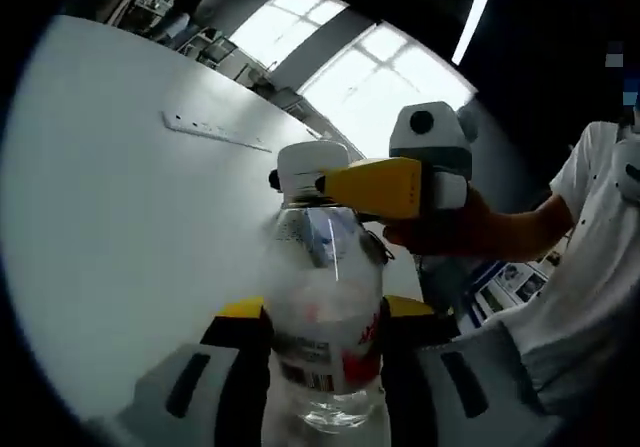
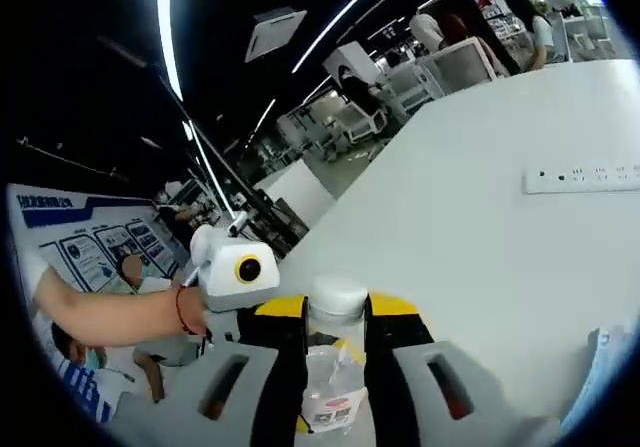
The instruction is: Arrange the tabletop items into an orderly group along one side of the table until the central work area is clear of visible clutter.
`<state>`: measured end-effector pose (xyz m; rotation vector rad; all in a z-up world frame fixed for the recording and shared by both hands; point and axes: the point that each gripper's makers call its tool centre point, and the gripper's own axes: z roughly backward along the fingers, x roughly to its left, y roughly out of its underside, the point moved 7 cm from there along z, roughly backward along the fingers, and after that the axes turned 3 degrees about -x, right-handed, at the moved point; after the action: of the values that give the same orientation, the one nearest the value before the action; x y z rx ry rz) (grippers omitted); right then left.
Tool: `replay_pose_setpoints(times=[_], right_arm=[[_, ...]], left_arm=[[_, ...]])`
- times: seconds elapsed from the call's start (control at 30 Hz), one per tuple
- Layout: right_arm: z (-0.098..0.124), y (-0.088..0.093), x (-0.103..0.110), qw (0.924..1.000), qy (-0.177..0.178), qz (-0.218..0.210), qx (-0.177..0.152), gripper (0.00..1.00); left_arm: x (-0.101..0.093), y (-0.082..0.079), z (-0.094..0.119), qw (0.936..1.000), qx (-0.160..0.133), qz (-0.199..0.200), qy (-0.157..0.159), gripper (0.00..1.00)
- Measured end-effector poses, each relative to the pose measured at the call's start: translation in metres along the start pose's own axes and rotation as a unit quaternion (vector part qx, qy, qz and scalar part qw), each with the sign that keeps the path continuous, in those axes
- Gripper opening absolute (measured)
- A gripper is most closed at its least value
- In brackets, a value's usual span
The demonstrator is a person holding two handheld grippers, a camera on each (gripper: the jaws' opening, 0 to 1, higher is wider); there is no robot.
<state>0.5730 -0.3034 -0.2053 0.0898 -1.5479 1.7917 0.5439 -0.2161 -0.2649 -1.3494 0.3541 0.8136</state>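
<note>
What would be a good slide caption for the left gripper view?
Left gripper clamps a clear bottle by its body while the right gripper closes on its white cap above the white table.

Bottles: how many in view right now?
1. A clear plastic bottle, held by its body in the left tool, with the right tool closed around its white cap. Others may sit out of frame.

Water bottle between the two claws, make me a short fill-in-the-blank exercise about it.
1. The left claw grips the clear water bottle around its ____.
2. The right claw closes on the bottle's white ____.
3. The white strip lying on the table is a ____ strip.

Missing words: body; cap; power
</note>
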Motion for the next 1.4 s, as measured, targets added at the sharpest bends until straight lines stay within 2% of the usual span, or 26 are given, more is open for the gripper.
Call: replay_pose_setpoints(times=[0.17,0.3,0.4,0.6,0.63,0.73,1.03,1.4], right_arm=[[0.010,-0.011,0.009,0.9967,-0.001,0.080,-0.015,0.18],[0.018,-0.018,0.012,0.9917,0.000,0.126,-0.027,0.18],[0.023,-0.022,0.013,0.9876,0.002,0.154,-0.031,0.19],[0.035,-0.030,0.013,0.9722,0.012,0.231,-0.040,0.19],[0.036,-0.030,0.013,0.9669,0.017,0.252,-0.040,0.19],[0.039,-0.027,0.013,0.9621,0.023,0.269,-0.034,0.19],[0.038,-0.026,0.010,0.9473,0.046,0.316,-0.029,0.19],[0.038,-0.019,0.009,0.9432,0.062,0.325,-0.027,0.19]], left_arm=[[-0.004,-0.010,-0.008,0.9987,-0.013,-0.049,-0.001,0.41],[-0.007,-0.021,-0.013,0.9935,-0.032,-0.109,-0.004,0.41],[-0.009,-0.024,-0.018,0.9923,-0.035,-0.119,-0.006,0.41],[-0.012,-0.036,-0.030,0.9806,-0.051,-0.188,-0.023,0.41],[-0.011,-0.037,-0.031,0.9798,-0.051,-0.192,-0.025,0.41],[-0.010,-0.038,-0.036,0.9755,-0.043,-0.214,-0.030,0.41],[-0.004,-0.040,-0.038,0.9708,-0.041,-0.234,-0.030,0.42],[0.002,-0.039,-0.035,0.9688,-0.036,-0.243,-0.036,0.42]])
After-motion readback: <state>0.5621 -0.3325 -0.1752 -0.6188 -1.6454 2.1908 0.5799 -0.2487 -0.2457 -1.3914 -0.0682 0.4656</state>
